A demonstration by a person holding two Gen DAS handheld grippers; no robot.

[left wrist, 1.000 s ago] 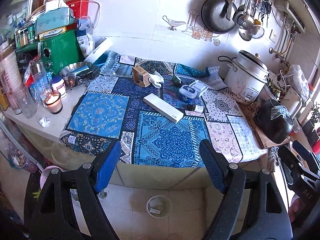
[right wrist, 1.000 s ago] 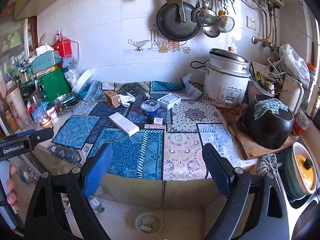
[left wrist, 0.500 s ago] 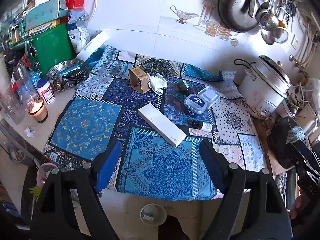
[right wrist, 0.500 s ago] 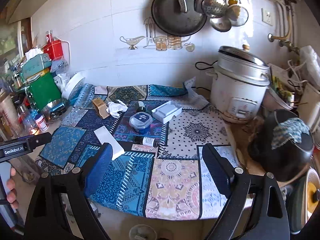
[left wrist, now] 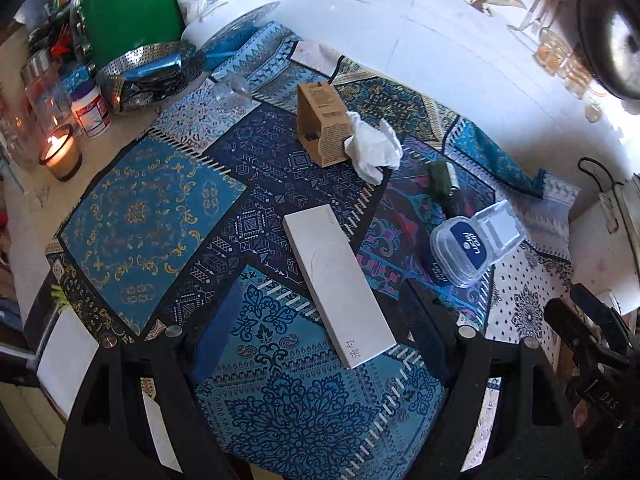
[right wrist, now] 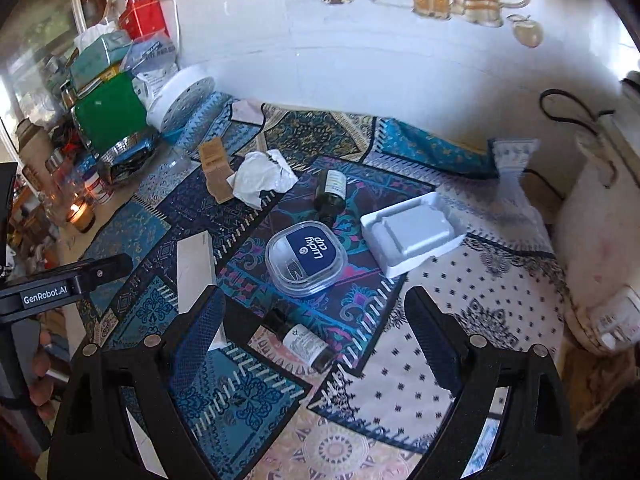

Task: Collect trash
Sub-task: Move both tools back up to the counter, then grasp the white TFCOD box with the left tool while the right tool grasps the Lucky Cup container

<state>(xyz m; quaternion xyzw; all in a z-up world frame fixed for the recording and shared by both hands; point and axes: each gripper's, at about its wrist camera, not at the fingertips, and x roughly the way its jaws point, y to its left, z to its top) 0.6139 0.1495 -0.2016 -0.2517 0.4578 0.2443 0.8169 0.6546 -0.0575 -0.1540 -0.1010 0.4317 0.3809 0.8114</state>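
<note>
Both tools hang released above the counter [left wrist: 24,216]. The left tool [left wrist: 320,332] has the white box [left wrist: 338,284] at twelve o'clock. The right tool [right wrist: 316,334] has a small bottle [right wrist: 304,344] between its jaws, untouched.

My left gripper [left wrist: 320,328] and right gripper [right wrist: 316,340] are black frames with silver rivets and blue textured pads [right wrist: 196,336]. In the right view, the left unit's bar reads "GenRobot.AI".

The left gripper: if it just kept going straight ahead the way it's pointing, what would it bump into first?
Most likely the long white box, which lies between the open left gripper's fingers on the patterned cloth. Depth is hard to judge.
</note>
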